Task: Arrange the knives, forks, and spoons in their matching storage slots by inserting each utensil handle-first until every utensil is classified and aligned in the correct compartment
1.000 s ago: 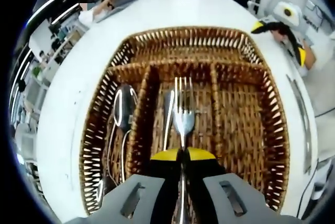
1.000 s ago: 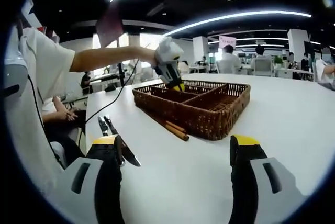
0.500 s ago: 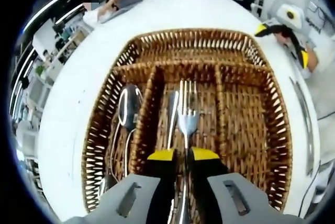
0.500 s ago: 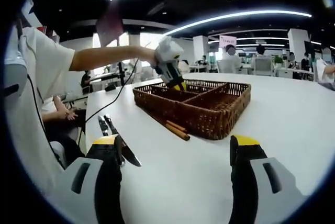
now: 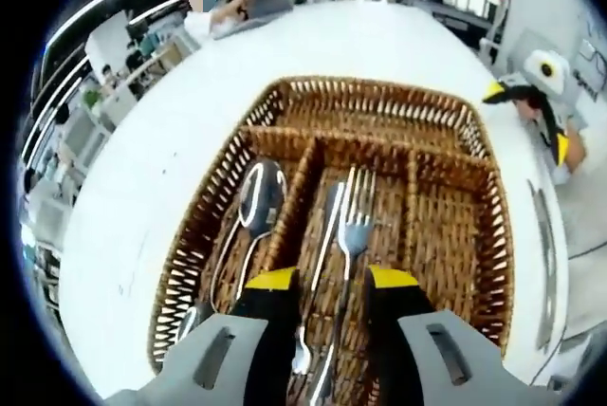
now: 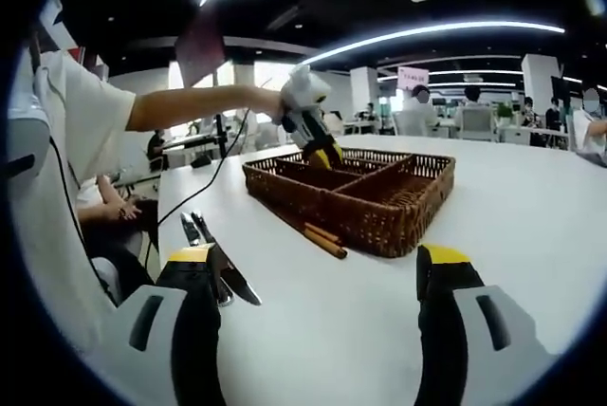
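In the wicker tray's (image 5: pixel 496 264) middle slot, at 12 o'clock from the left hand-held gripper (image 5: pixel 332 281), whose jaws stand apart, lies the fork (image 5: pixel 353 235); lift straight clear, while the right hand-held gripper (image 6: pixel 322 264), wide, takes the knives (image 6: pixel 213 249) on the counter (image 6: pixel 531 226).

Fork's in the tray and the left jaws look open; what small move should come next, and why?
Probably lift the left gripper clear: the fork lies in the basket's middle slot, jaws apart. Knives wait on the table.

Forks (image 5: pixel 353 230) in wicker tray's (image 5: pixel 493 235) middle slot, spoon (image 5: pixel 258 199) left.
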